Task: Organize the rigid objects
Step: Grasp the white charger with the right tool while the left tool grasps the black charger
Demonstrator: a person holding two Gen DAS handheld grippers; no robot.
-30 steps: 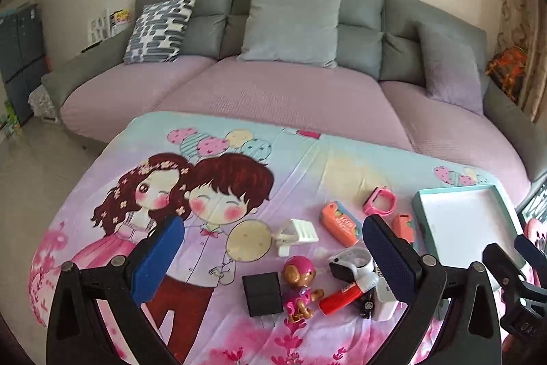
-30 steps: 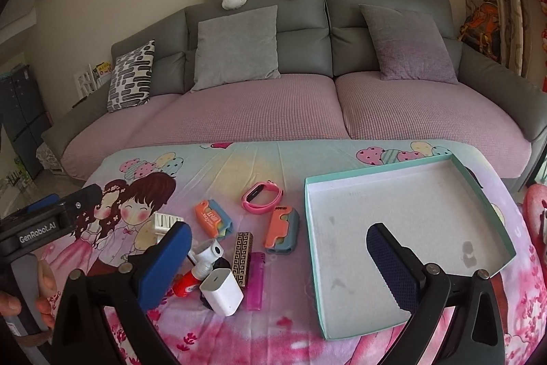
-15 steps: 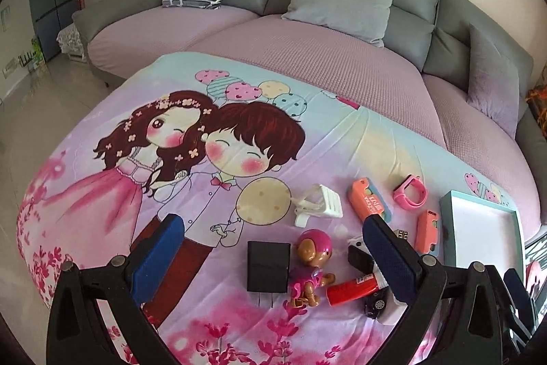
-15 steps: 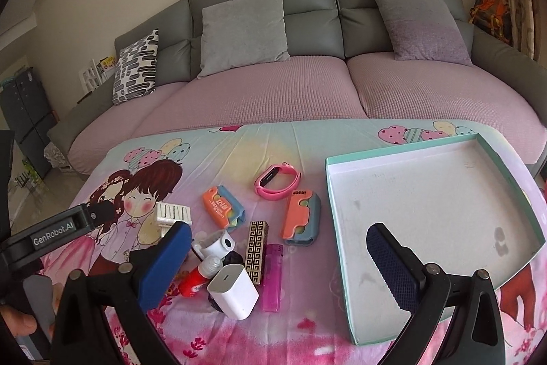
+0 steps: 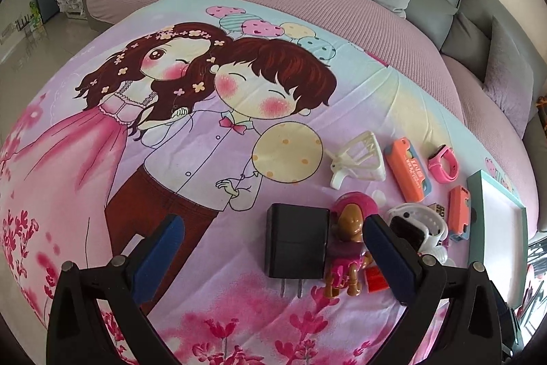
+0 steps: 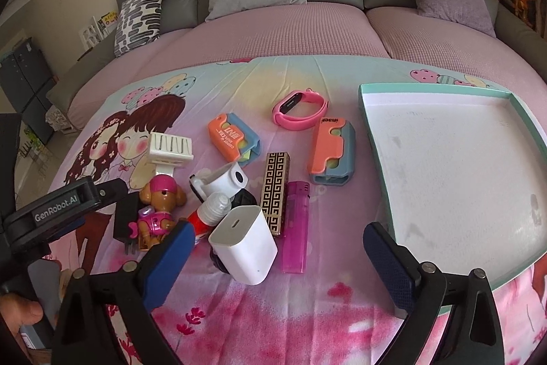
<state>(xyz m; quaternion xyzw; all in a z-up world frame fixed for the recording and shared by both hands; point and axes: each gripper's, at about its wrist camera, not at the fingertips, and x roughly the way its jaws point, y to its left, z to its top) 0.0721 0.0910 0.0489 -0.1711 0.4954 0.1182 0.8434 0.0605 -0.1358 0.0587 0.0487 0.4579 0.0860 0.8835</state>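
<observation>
Comparing with a second ago: both cameras sit lower and closer over the cartoon-print cloth (image 5: pixel 191 180); the sofa (image 6: pixel 307 23) has slid toward the top edge and the toys fill more of each view.
Left hand-held gripper (image 5: pixel 273 259): jaws wide apart, nothing between the pads; now hanging just above the black charger (image 5: pixel 296 242) and the pup figure (image 5: pixel 348 242), where before it looked out over the whole spread.
Right hand-held gripper (image 6: pixel 277 262): jaws apart and clamped on nothing – they have just been closing a little; the white charger (image 6: pixel 244 243) and pink lighter (image 6: pixel 295 224) lie in the gap ahead of them, untouched.
Items: none has shifted on the surface since the earlier frames.
Container – teal-rimmed tray (image 6: pixel 444 88): lies flat at the right of the pile, its white floor bare but for faint grey marks; nothing has been put in it.
Loose pile, left of tray: pink wristband (image 6: pixel 301 112) farthest back; two orange-and-blue cases (image 6: pixel 236 139) (image 6: pixel 333 153); gold patterned box (image 6: pixel 277 190) touching the lighter; white clip (image 6: pixel 169 149); red-and-white tube (image 6: pixel 208 214) lying against the white charger; white strap piece (image 6: pixel 225 180) behind the tube.
Person: a thumb (image 6: pixel 20 313) shows at the lower left of the right view, on the handle of the other tool.
</observation>
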